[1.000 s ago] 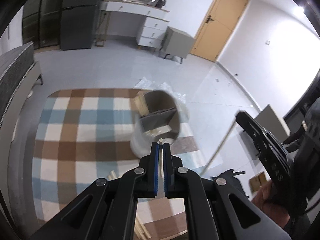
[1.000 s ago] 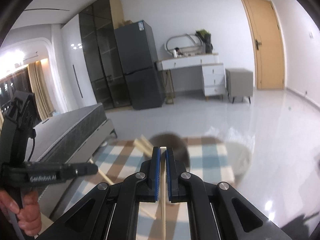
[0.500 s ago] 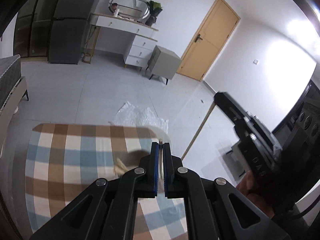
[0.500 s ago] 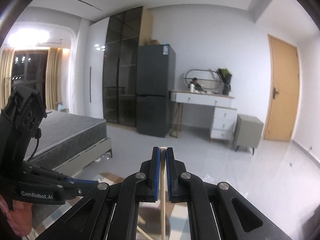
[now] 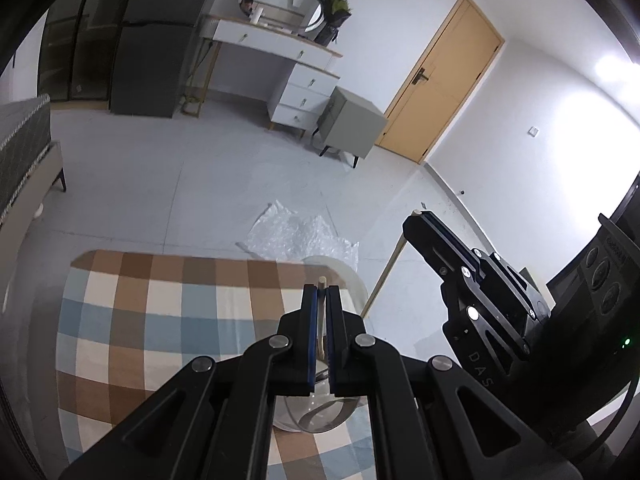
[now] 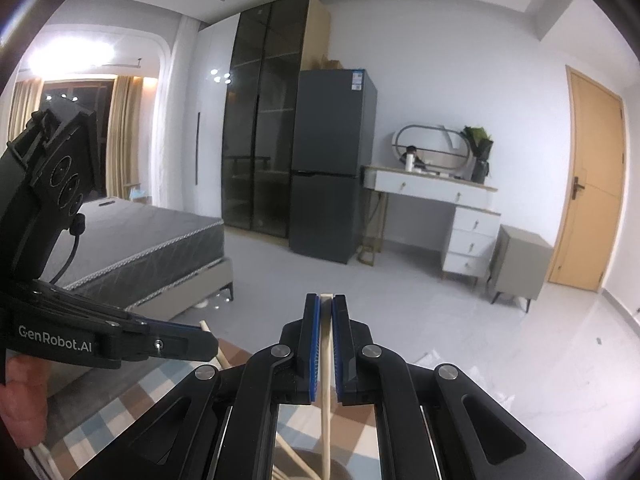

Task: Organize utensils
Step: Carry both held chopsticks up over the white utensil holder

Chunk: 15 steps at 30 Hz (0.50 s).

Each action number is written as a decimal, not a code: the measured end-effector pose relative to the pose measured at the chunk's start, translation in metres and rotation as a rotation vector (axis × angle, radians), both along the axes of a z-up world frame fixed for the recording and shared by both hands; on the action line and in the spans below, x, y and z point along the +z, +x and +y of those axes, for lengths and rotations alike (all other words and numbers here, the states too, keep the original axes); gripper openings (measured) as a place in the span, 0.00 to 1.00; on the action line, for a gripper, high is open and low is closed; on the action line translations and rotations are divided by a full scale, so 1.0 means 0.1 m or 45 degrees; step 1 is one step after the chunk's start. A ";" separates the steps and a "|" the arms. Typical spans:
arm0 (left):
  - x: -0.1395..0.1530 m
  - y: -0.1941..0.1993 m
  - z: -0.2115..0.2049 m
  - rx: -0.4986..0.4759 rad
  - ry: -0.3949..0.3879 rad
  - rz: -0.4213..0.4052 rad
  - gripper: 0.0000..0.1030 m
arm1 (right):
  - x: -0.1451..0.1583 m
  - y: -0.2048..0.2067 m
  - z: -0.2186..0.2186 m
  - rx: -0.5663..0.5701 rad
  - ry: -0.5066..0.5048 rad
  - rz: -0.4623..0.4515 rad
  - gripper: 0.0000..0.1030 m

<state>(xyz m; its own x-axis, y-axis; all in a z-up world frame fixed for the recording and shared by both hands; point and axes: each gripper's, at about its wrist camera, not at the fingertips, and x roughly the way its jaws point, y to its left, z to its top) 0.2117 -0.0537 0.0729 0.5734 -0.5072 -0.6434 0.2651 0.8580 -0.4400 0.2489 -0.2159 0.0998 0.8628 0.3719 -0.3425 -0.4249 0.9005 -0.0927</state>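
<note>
My two fisheye views bend the room into a dark circular rim, curving the door (image 5: 442, 80) and wardrobe (image 6: 264, 112). Cool, even indoor light fills the space. Glare burns out the white wall (image 5: 580, 120) at right in my left view and a ceiling lamp (image 6: 76, 50) in my right. Both views stay sharp.

Brown, blue and cream checked cloth (image 5: 160, 320); tan door (image 5: 444, 92); dark grey fridge (image 6: 332, 160).
</note>
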 end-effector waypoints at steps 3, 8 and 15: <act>-0.12 0.02 0.02 0.007 -0.005 0.030 0.00 | -0.13 0.04 0.02 0.007 -0.020 0.019 0.05; -0.18 0.03 0.02 0.007 0.002 0.048 0.00 | -0.30 0.04 -0.01 0.015 -0.019 0.053 0.05; -0.26 0.02 -0.03 -0.007 0.027 0.080 0.00 | -0.49 0.02 -0.04 0.039 -0.026 0.089 0.05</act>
<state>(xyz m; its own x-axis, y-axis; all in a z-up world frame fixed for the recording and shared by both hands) 0.2139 -0.0564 0.0466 0.5289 -0.4961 -0.6885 0.2421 0.8658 -0.4379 0.2511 -0.2201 0.0509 0.8250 0.3899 -0.4090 -0.4581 0.8853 -0.0800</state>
